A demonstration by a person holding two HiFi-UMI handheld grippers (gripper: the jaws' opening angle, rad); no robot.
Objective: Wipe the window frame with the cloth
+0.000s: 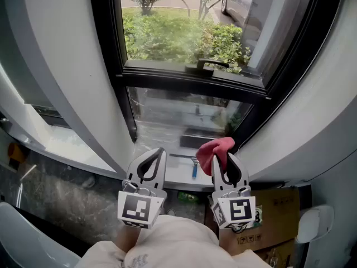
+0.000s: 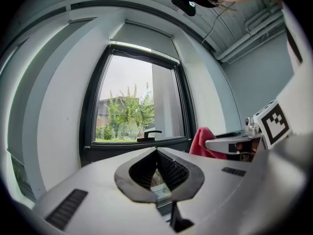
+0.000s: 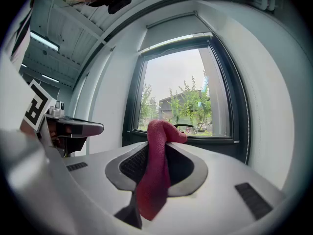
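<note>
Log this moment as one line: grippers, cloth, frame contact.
left gripper: shut, empty | right gripper: shut on red cloth | window frame: cloth not touching | wipe: not yet begun

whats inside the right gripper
A red cloth, pinched in the right gripper: bunched past the fingers, tail hanging back. It hides where they meet and part of the window frame.

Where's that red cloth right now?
The red cloth is pinched in the right gripper, at the head view's lower centre-right. It is held up before the dark window frame, with the empty left gripper beside it.
</note>
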